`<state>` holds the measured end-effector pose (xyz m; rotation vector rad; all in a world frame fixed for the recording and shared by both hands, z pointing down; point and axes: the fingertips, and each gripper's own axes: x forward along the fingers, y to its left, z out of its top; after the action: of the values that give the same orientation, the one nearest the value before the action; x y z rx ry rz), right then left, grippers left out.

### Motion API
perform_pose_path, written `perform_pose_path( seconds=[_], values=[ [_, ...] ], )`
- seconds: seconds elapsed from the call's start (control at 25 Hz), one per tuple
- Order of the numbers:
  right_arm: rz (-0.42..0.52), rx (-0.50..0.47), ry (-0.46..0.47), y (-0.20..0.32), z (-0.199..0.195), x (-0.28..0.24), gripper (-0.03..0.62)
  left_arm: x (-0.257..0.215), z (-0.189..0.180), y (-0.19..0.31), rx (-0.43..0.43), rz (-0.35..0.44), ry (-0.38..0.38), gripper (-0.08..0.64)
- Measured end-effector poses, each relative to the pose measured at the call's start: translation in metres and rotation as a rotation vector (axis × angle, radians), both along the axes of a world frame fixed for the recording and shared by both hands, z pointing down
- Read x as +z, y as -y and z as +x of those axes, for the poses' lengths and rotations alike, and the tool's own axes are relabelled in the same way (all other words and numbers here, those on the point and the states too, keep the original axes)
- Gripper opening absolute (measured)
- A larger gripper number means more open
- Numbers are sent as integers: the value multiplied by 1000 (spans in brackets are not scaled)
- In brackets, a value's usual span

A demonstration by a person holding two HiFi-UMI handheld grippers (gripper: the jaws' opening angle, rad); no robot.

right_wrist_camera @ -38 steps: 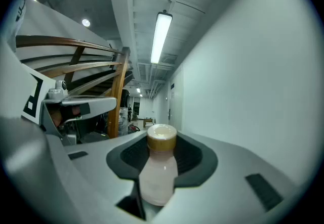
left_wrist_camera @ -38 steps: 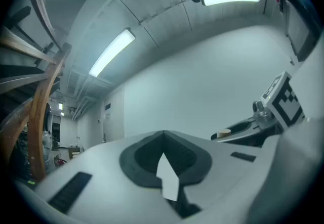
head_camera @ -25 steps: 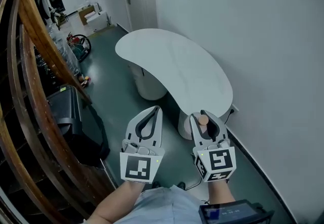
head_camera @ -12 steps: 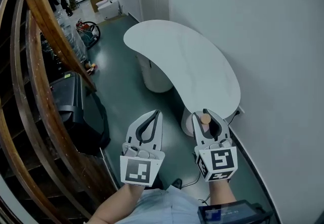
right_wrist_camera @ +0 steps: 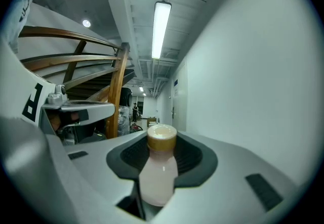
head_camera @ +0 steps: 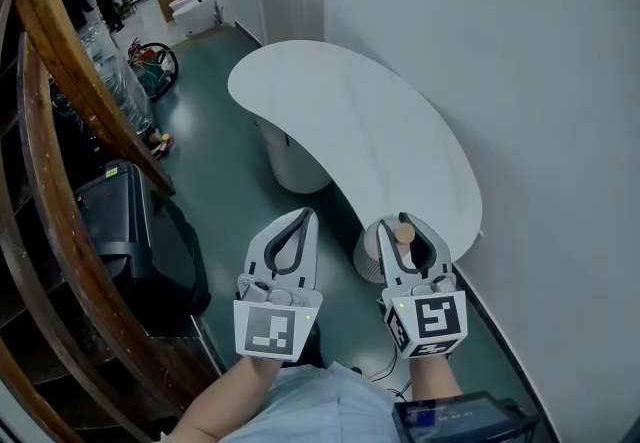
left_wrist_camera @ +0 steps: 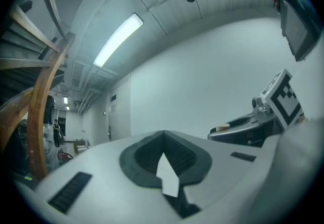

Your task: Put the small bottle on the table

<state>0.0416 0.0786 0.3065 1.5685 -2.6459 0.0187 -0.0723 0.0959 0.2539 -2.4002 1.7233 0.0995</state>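
I am grasping the small bottle [right_wrist_camera: 158, 170] in my right claw [head_camera: 405, 227], lower centre; my left claw [head_camera: 308, 219] is hanging clenched and empty beside it, below the table [head_camera: 340, 121].

The small pale-pink plastic bottle [right_wrist_camera: 158, 170] with a tan cap stands upright, clamped in the right gripper [head_camera: 405, 227], above the floor by the white kidney-shaped bench's [head_camera: 350, 121] near end.

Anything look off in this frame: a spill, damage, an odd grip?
Nothing stands out. The small bottle sits capped between the jaws of the right gripper, which are closed on it, with no spill visible. The left gripper is shut and empty. The white table ahead looks intact.
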Motion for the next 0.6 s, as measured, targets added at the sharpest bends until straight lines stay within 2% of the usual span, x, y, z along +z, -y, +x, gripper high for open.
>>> perform_pose_path(
  seconds=[0.2,0.6],
  values=[
    [13,43,-4,38,-11,-8,121,-6,-15,40,33,14,-2,0],
    [3,89,-17,83,-11,-8,121,1,-10,87,92,-10,0,0]
  ],
)
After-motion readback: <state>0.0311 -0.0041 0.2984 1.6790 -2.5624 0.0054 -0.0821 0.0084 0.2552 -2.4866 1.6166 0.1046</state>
